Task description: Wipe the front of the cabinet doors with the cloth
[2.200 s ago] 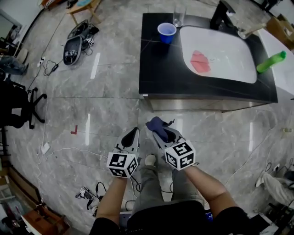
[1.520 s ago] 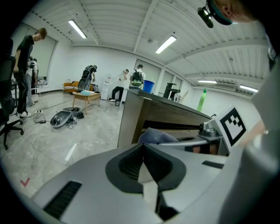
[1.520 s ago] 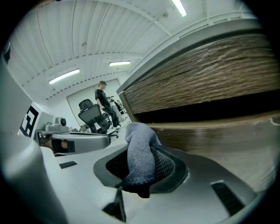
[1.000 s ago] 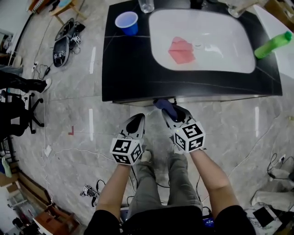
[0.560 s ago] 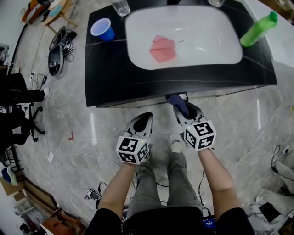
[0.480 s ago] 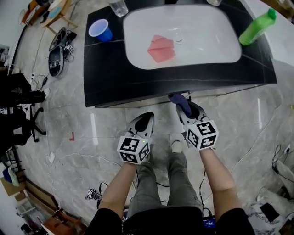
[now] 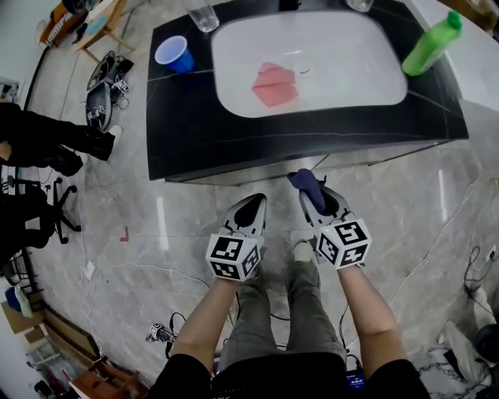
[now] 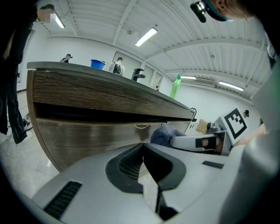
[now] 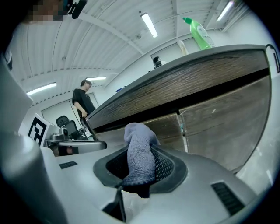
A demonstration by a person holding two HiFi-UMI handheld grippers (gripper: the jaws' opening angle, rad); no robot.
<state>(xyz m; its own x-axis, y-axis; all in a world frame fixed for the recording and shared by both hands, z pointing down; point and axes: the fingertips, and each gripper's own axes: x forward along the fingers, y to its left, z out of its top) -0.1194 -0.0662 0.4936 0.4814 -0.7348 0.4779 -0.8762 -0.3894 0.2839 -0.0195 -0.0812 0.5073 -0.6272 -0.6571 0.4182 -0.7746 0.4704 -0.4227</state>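
My right gripper (image 7: 313, 195) is shut on a blue-grey cloth (image 9: 139, 157), whose bunched end (image 7: 305, 181) sticks out towards the cabinet just under the black counter's edge. The wood-grain cabinet doors (image 9: 218, 122) fill the right gripper view close ahead; the cloth is near them, contact unclear. In the left gripper view the same doors (image 8: 87, 135) stand ahead, with the cloth (image 8: 164, 134) and the right gripper to the right. My left gripper (image 7: 249, 210) is shut and holds nothing, a little left of the right one and farther from the cabinet.
The black counter (image 7: 195, 132) carries a white sink (image 7: 382, 86) with a pink cloth (image 7: 274, 84) in it, a blue cup (image 7: 171, 53), a glass (image 7: 201, 14) and a green bottle (image 7: 427, 45). A person (image 7: 47, 140) stands at the left on the marble floor; cables lie around.
Both grippers have come up close to the cabinet front as I walked towards the counter. In the last half second the right gripper drew back slightly. A person walked in at the left.
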